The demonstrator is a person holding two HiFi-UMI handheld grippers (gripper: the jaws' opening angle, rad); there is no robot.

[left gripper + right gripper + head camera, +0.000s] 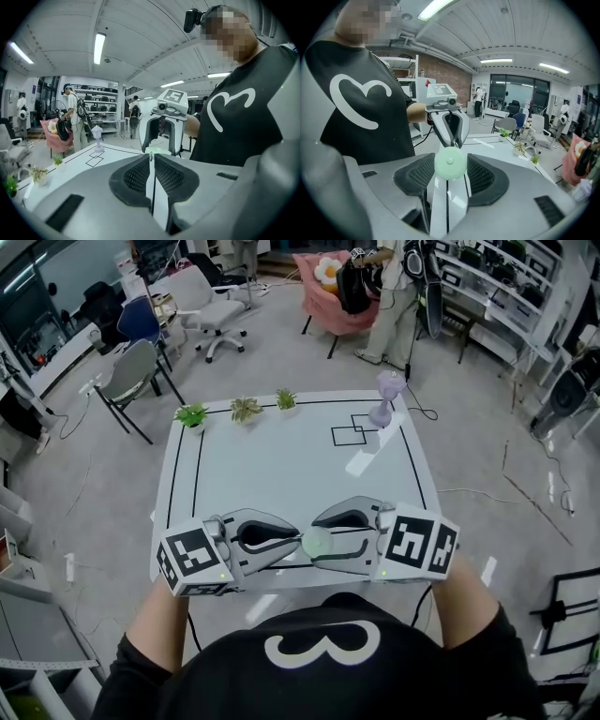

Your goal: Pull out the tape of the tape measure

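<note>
A pale green round tape measure (316,543) hangs above the near edge of the white table (281,465). My right gripper (320,544) is shut on its case. In the right gripper view the green disc (450,162) sits between the dark pads (480,176). My left gripper (298,542) faces it, tip to tip. In the left gripper view its jaws stand almost together on a thin tab (150,156) at the tape's end, and the green case (158,151) shows just beyond. Almost none of the tape's strip shows between the two grippers.
Three small potted plants (246,409) line the table's far edge, and a lilac vase-like figure (384,399) stands at the far right corner by black outlined squares (354,430). Office chairs (131,371) and a standing person (389,306) are on the floor beyond.
</note>
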